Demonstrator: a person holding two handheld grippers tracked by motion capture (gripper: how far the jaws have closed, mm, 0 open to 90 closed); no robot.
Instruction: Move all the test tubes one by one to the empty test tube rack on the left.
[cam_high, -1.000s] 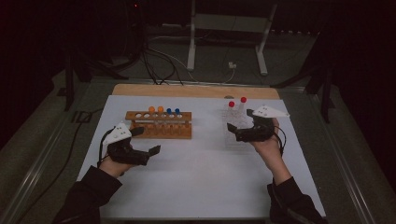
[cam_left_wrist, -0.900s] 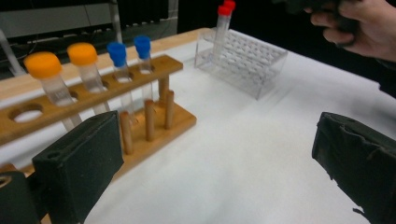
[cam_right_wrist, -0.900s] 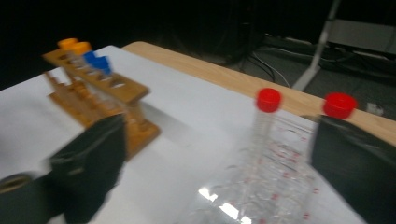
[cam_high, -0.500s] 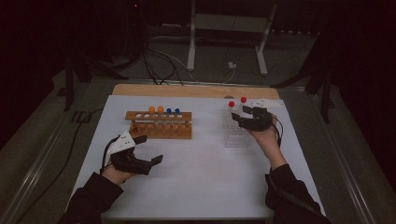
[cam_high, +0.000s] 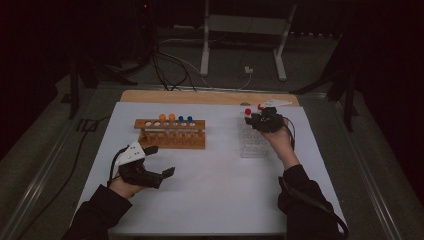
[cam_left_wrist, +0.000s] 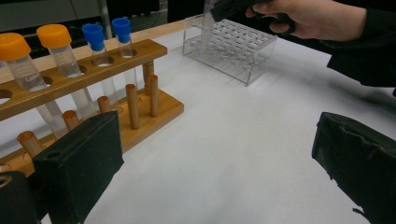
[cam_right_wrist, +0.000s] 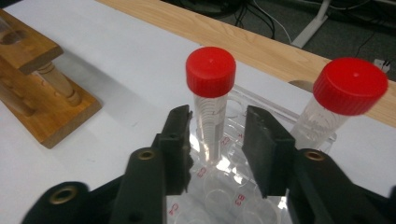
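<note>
Red-capped clear plastic tube (cam_right_wrist: 211, 100) stands upright in the clear plastic grid rack (cam_high: 252, 145) on the right side of the white table (cam_high: 225, 200), near the table's far edge. The right gripper (cam_right_wrist: 217, 140) reaches over that rack with its two black jaws set one on each side of the tube's clear body, below the red cap. Those jaws have just been closing with the tube between them. A narrow gap shows between the tube and each pad (cam_right_wrist: 259, 140) in the right gripper view, so the pads are not yet pressing on it.

A second red-capped clear tube (cam_right_wrist: 343, 100) stands just beside the first in the same rack, outside the jaws. In the high view the person's right hand (cam_high: 278, 141) holds the gripper above the rack's far end, with both red caps showing at the gripper's tip.

Well apart, on the left, a wooden test-tube rack (cam_high: 171, 133) holds two orange-capped tubes (cam_left_wrist: 35, 60) and two blue-capped tubes (cam_left_wrist: 109, 46), all upright in its top holes. The left gripper (cam_high: 156, 161) rests low over the bare table, just in front of the wooden rack. Its jaws stand wide apart with nothing between them.
</note>
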